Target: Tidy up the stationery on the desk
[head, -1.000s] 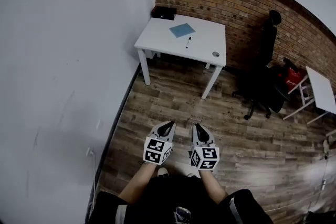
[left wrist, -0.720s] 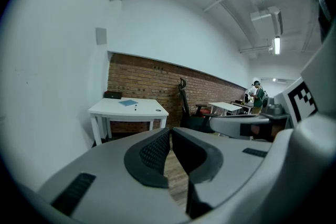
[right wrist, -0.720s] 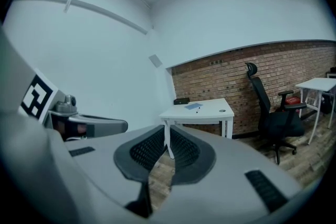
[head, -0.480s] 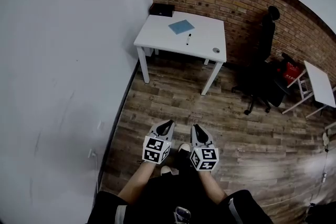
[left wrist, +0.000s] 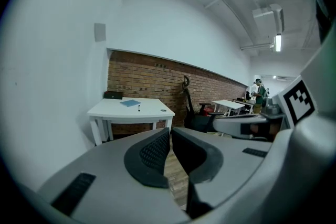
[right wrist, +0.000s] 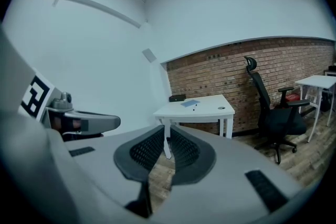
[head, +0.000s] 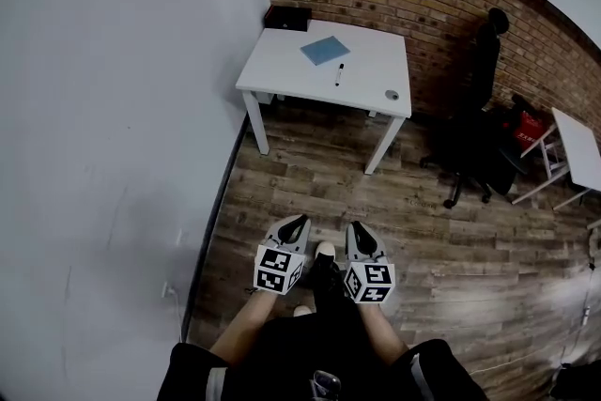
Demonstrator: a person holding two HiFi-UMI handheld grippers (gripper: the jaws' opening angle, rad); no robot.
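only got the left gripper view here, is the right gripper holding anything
Observer: No. The right gripper has its jaws together with nothing between them.
Operator: whats the round thing at the desks right end
Observer: In the head view it is a small grey round object near the front right corner of the white desk; it is too small to name.
Operator: how does the pen lie
Observer: The black pen lies front to back, just in front of the blue notebook and not touching it.

left gripper (head: pixel 298 223), right gripper (head: pixel 359 228): grey shells, black meshed pads (left wrist: pixel 152 152), white cubes (head: pixel 279 269) bearing black square markers. dark short sleeves (head: pixel 192 371), dark trousers (head: pixel 310 333), pale shoe (head: pixel 325 251).
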